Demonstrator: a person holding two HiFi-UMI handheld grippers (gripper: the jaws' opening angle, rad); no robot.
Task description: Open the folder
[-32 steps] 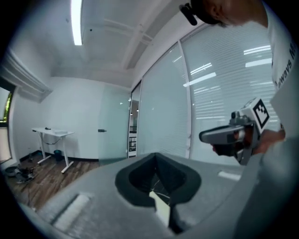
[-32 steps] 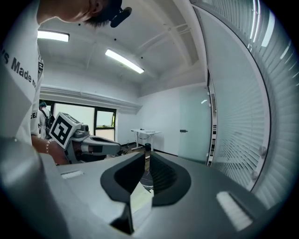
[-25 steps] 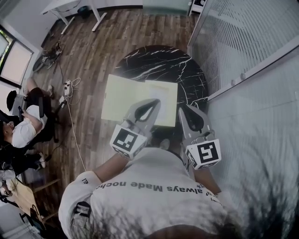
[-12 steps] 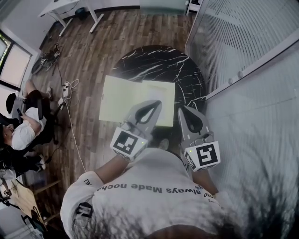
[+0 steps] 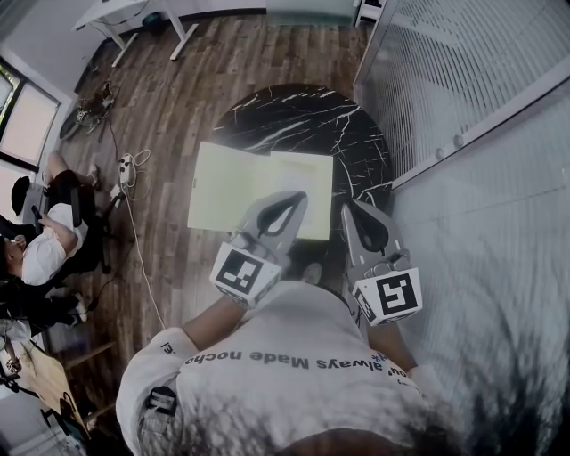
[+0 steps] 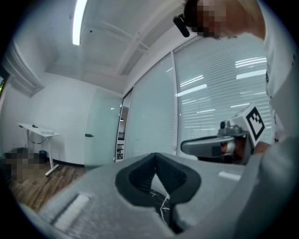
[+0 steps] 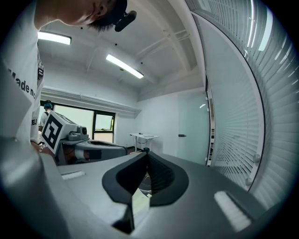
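A pale yellow-green folder lies flat on the round black marble table. A fold line runs down its middle, and its left part hangs over the table's left edge. My left gripper is shut and empty, with its tip over the folder's near right part. In the left gripper view the left gripper has its jaws together, and marble shows below them. My right gripper is shut just right of the folder's near right corner. In the right gripper view a pale strip of folder shows beneath the closed right gripper.
A glass partition with blinds runs close along the table's right side. On the wooden floor to the left lie a power strip with cables. People sit at the far left. A white desk stands at the top left.
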